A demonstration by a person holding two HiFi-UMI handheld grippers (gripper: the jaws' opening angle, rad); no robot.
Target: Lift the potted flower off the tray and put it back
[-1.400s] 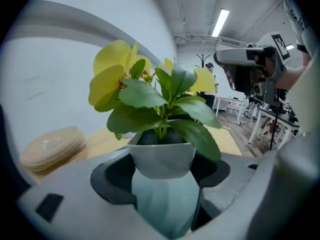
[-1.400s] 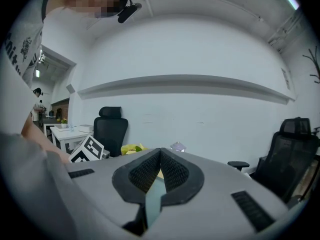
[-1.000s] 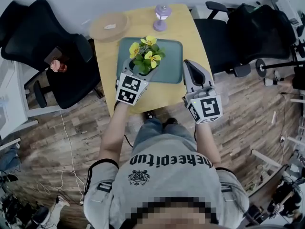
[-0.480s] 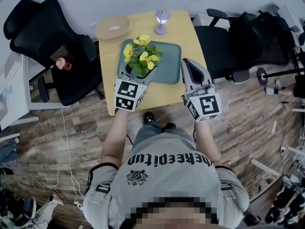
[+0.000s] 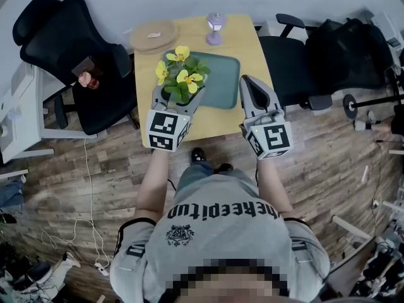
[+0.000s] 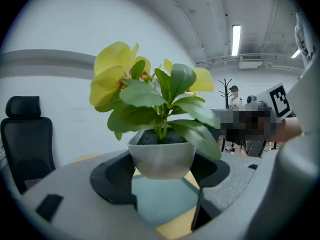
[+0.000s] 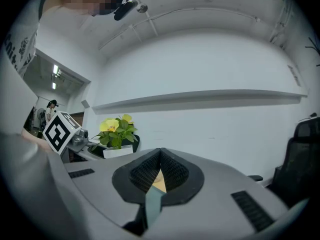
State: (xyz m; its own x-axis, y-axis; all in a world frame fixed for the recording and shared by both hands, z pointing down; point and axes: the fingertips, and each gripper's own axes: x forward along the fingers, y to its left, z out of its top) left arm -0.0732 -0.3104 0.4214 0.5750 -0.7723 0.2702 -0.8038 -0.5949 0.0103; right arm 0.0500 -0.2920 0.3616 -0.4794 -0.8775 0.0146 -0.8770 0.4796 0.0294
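Note:
A potted flower (image 5: 177, 81) with yellow blooms and green leaves sits in a small white pot (image 6: 161, 157). My left gripper (image 5: 175, 98) is shut on the pot and holds it in the air above the left end of the teal tray (image 5: 222, 81). In the left gripper view the tray (image 6: 162, 199) shows below the pot's base. My right gripper (image 5: 253, 92) is shut with nothing in it, by the tray's right edge. From the right gripper view the flower (image 7: 118, 132) appears at the left.
The tray lies on a small yellow table (image 5: 249, 43). A round wooden board (image 5: 154, 35) and a purple hourglass (image 5: 215, 28) stand at the table's far side. Black office chairs (image 5: 69, 43) flank the table on both sides.
My left gripper has carried the potted flower up and to the left, off the tray's surface. The right gripper has stayed in place.

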